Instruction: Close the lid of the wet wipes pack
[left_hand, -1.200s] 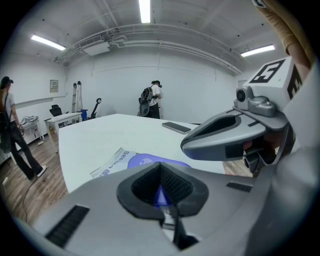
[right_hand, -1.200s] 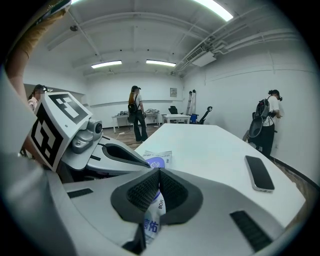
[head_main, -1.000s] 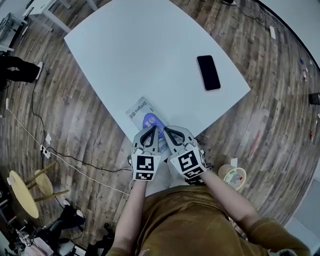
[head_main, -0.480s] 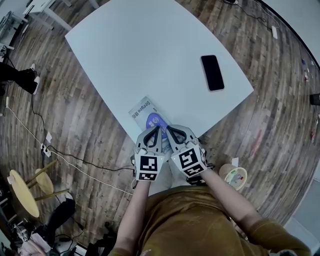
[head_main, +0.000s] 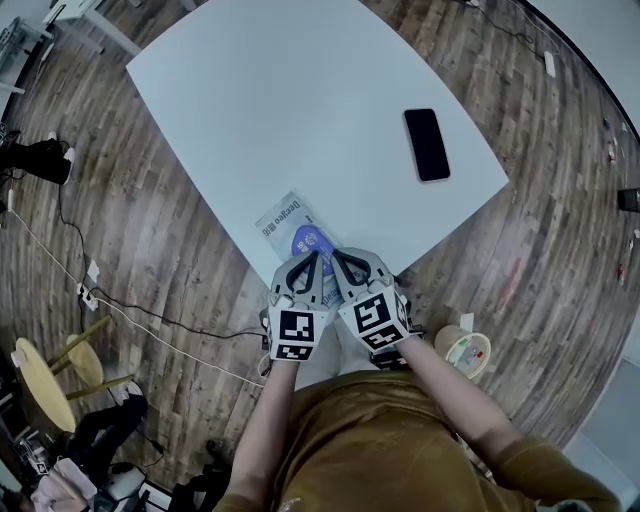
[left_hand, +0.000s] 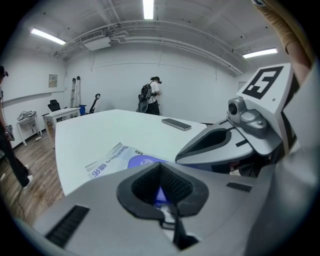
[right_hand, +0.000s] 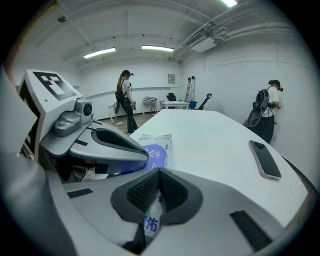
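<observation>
The wet wipes pack (head_main: 288, 222) lies at the near edge of the white table (head_main: 300, 100), with its round purple lid (head_main: 308, 241) lying flat on top. Both grippers hover side by side over the pack's near end. My left gripper (head_main: 314, 258) is shut with nothing between its jaws, and so is my right gripper (head_main: 334, 256). In the left gripper view the pack (left_hand: 107, 161) stretches ahead of the shut left gripper (left_hand: 161, 166). In the right gripper view the pack (right_hand: 159, 144) shows beyond and beneath the shut right gripper (right_hand: 159, 171). The near end of the pack is hidden.
A black phone (head_main: 426, 144) lies on the table's right side. On the wooden floor are a tape roll (head_main: 466, 352) to my right, cables (head_main: 150, 320) and a yellow stool (head_main: 50, 385) to the left. People stand far off in the room (right_hand: 125, 100).
Both grippers stay shut over the pack's near end, barely shifting. The person's legs at the left edge have moved away.
</observation>
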